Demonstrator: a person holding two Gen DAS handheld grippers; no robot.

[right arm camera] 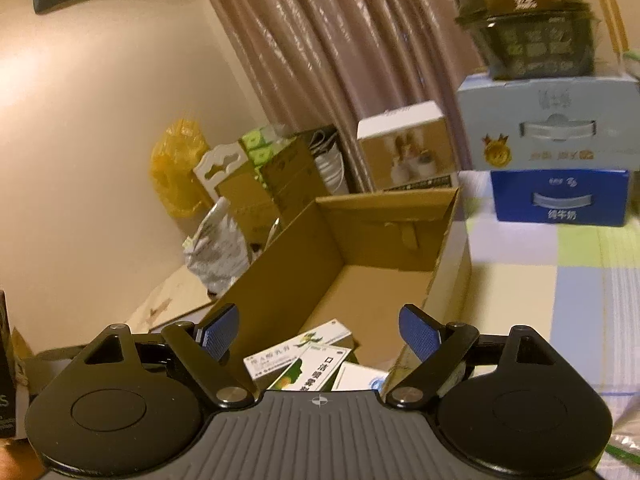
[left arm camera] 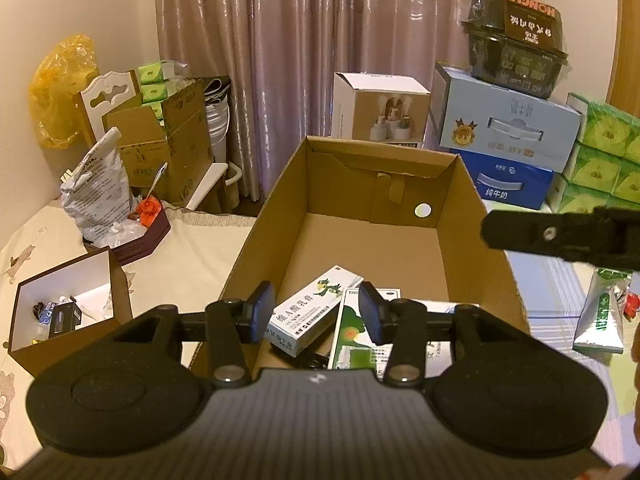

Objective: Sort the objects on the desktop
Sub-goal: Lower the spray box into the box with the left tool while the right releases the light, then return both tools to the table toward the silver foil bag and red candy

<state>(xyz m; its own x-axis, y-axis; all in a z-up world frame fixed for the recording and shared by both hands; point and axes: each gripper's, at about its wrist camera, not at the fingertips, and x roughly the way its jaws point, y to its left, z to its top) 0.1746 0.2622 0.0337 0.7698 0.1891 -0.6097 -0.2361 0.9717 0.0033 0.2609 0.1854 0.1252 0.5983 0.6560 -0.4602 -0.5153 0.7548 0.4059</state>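
Both grippers are hovering over the near end of the cardboard box [left arm camera: 372,216], which is sitting on the bed. The left gripper [left arm camera: 316,312] and right gripper [right arm camera: 318,334] are both gaping with nothing between their fingers. The ointment carton [left arm camera: 312,308] and green-and-white carton [left arm camera: 356,336] are lying inside (overlapping). Judging ahead, a silver-green pouch [left arm camera: 600,320] is waiting beside the box; approaching low and squeezing gently seems wise.

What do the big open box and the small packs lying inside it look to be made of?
Open box: plain brown corrugated cardboard, matte, with folded flaps and a tab slot showing. Medicine packs: thin printed paperboard by the look, smooth, slightly glossy, with sharp folded edges.
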